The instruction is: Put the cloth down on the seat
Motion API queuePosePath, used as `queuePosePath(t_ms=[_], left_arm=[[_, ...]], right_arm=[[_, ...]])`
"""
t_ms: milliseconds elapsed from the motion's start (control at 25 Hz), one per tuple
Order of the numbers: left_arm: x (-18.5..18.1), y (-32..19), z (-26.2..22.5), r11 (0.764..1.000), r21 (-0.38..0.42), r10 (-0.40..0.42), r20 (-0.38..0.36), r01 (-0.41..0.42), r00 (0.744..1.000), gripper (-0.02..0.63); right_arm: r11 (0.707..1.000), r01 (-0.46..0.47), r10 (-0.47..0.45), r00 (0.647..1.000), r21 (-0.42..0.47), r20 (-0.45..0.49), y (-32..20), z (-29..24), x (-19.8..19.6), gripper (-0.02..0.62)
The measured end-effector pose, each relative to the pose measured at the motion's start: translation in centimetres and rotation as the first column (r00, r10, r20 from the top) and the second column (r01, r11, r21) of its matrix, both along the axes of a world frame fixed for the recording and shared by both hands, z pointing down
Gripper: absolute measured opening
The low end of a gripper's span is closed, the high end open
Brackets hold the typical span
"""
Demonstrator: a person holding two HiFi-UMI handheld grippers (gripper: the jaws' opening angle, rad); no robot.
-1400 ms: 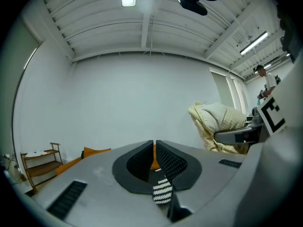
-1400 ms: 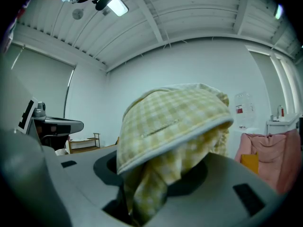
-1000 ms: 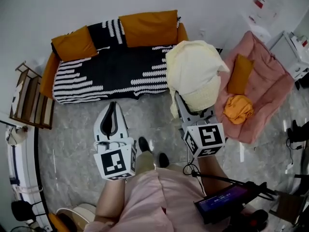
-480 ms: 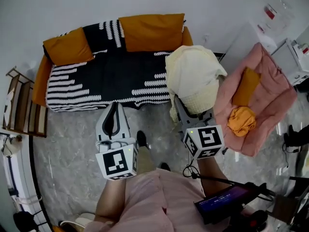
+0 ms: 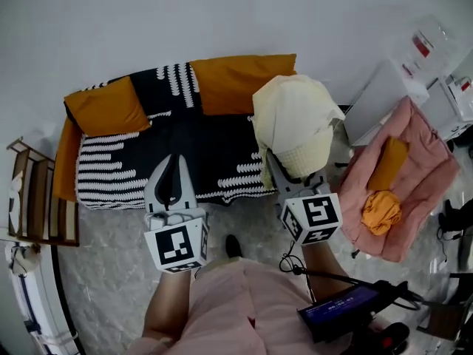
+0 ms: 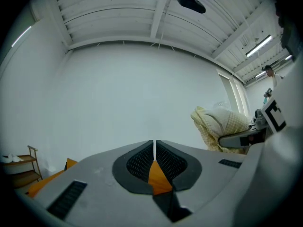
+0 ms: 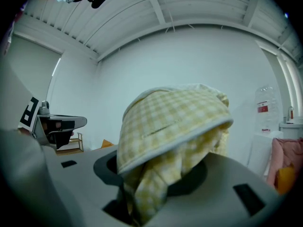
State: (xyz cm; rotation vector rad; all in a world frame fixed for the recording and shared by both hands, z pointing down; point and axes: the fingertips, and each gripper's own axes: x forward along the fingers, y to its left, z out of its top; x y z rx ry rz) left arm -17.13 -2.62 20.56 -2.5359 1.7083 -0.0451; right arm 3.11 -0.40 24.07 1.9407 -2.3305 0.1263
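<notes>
While the right gripper (image 5: 275, 165) holds the bunched yellow checked cloth (image 5: 295, 120) clamped in its jaws above the sofa's (image 5: 192, 143) right end, the carry looks nearly done. Next, I judge, it must lower onto the sofa seat and let go. The left gripper (image 5: 174, 165), before the sofa, is clenched on nothing. One cloth, two grippers, two orange cushions (image 5: 107, 109) (image 5: 240, 83) on the sofa.

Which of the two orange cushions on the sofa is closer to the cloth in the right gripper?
The larger cushion at the right end of the sofa; in the head view the cloth overlaps its edge. The smaller cushion lies far left.
</notes>
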Motion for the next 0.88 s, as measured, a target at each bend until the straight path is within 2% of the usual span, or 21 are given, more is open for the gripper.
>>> queuePosePath(t_ms=[240,440,880], left_arm=[[-1.4,-5.3,-0.4,1.000,0.011,0.016,-0.016,-0.016,1.000,0.026],[-1.0,-7.8,-0.5,0.999,0.017,0.040,-0.019,-0.040,0.999,0.026],[1.5,-12.5,1.4,0.998,-0.018,0.053,0.013,-0.053,0.999,0.026]], right_arm=[[1.000,-0.016,0.016,1.000,0.024,-0.024,-4.4,-1.3,-1.4,0.198],[0.999,-0.037,0.038,0.999,0.034,-0.032,-6.6,-1.6,-1.1,0.198],[0.999,-0.038,0.038,0.999,-0.007,-0.027,-11.3,0.5,0.8,0.198]])
